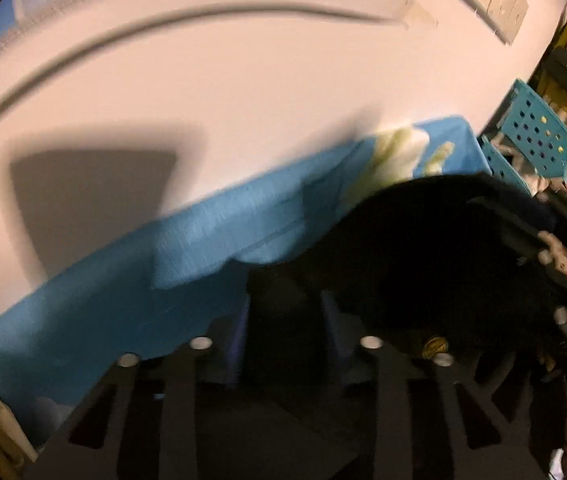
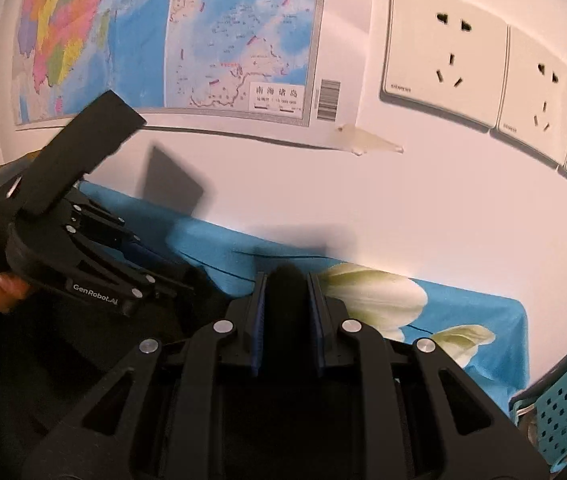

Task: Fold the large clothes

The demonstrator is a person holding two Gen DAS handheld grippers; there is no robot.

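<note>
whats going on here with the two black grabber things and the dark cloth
A person is folding a black garment over a blue flowered cloth by a white wall, one tool in each hand. The right tool is shut on a fold of the black fabric. The left tool reaches into the same garment; its grip isn't clear.

Left wrist view is smearing with motion blur; the pale painted wall [image 1: 243,92] is glowing warm and bright, carrying a hard dark shadow [image 1: 91,200] at left. Right wrist view is staying sharp. Fisheye is bending the edges, corners vignetting black.
</note>
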